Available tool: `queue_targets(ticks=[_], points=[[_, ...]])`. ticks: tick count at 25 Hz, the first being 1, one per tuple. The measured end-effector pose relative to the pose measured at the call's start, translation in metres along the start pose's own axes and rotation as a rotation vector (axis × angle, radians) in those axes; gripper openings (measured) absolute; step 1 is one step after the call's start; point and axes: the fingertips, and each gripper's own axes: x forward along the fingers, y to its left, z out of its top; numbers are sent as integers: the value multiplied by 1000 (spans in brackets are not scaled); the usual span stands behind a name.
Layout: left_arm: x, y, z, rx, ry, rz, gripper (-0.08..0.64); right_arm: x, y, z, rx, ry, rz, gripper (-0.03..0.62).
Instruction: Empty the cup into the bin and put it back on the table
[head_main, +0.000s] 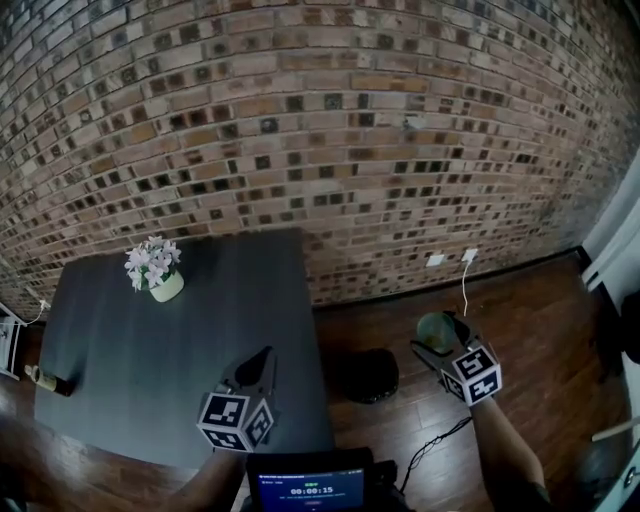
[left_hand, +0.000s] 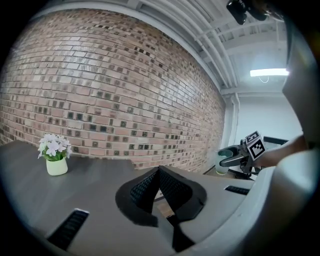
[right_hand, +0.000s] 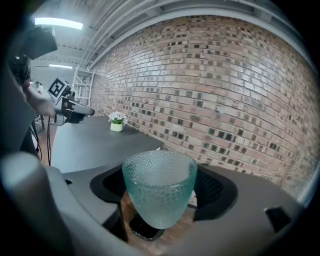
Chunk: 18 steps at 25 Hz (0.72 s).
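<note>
Holding the green glass cup (right_hand: 159, 192) clamped in my right gripper (head_main: 440, 345) near the black bin (head_main: 368, 375); next I'd guess swing over, tip; left gripper (left_hand: 159, 175) closed, empty.

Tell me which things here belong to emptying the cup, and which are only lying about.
Belong to the job: green glass cup, gripped by the right gripper; black bin; grey table.
Only lying about: potted white flowers on the table; white cable.
</note>
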Motion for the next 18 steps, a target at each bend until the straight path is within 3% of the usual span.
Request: queue_targets(ticks=[18], points=[[6,21,8,-29,-32,32,0,12,-55,13,-217,112,-100,394]])
